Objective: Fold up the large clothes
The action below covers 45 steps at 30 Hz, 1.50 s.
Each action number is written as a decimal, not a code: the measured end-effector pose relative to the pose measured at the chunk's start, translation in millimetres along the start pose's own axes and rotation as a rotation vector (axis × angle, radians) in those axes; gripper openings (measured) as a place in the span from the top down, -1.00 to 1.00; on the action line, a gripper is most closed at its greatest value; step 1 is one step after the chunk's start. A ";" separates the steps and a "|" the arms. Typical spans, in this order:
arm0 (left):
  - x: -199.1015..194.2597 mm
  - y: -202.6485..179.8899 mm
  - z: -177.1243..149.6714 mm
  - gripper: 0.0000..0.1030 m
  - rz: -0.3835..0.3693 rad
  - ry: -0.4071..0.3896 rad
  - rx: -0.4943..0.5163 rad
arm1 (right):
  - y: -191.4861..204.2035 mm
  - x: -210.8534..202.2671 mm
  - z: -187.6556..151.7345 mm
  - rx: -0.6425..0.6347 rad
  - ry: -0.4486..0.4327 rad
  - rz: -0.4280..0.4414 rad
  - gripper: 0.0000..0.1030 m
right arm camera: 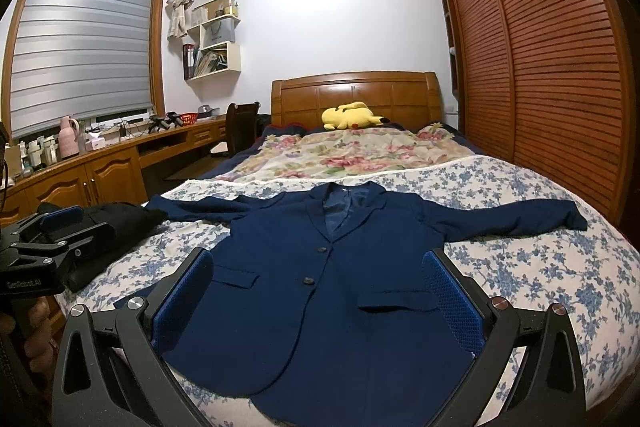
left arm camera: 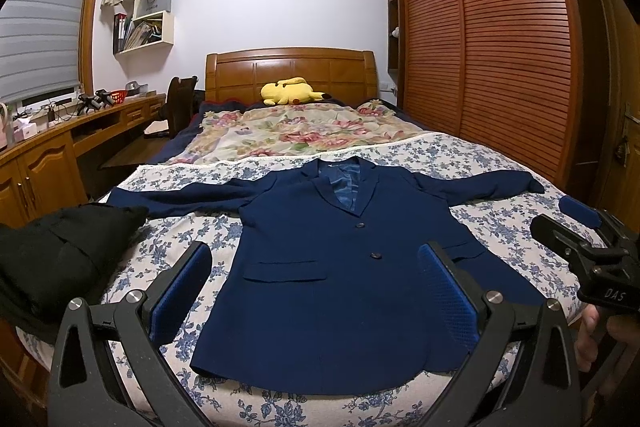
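Observation:
A navy blue suit jacket [left arm camera: 332, 267] lies face up and buttoned on the blue-flowered bed sheet [left arm camera: 200, 231], both sleeves spread out sideways. It also shows in the right wrist view [right arm camera: 320, 287]. My left gripper [left arm camera: 316, 291] is open and empty, held above the jacket's lower left part. My right gripper [right arm camera: 320, 291] is open and empty, held above the jacket's hem. The right gripper also shows at the right edge of the left wrist view [left arm camera: 584, 227], and the left gripper at the left edge of the right wrist view [right arm camera: 52, 231].
A folded black garment [left arm camera: 60, 259] lies on the bed's left side. A floral quilt [left arm camera: 296, 135] and a yellow plush toy [left arm camera: 290, 91] lie toward the wooden headboard. A slatted wardrobe [left arm camera: 492, 47] stands to the right, a wooden desk [left arm camera: 48, 155] to the left.

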<state>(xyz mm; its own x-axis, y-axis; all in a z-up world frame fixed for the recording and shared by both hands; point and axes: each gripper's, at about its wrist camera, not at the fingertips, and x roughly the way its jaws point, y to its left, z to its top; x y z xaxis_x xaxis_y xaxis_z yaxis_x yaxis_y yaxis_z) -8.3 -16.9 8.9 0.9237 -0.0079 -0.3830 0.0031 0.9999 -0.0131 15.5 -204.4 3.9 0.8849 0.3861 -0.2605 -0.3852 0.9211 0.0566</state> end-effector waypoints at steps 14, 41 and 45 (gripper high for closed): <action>8.6 10.5 -4.8 -1.00 -0.011 0.013 -0.018 | -1.1 0.7 -1.1 0.006 0.009 0.007 -1.00; 63.9 98.1 -60.0 -1.00 0.108 0.183 -0.091 | 22.7 100.6 1.0 -0.037 0.166 0.106 -1.00; 75.4 108.6 -60.8 -1.00 0.142 0.190 -0.095 | 26.0 113.9 3.8 -0.047 0.162 0.120 -1.00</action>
<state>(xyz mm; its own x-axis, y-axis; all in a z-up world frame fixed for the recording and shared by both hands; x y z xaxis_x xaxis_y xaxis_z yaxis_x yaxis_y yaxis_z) 38.4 90.5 -77.6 0.8237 0.1215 -0.5538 -0.1659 0.9857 -0.0305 107.3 -136.3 -20.6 0.7797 0.4767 -0.4061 -0.5010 0.8639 0.0523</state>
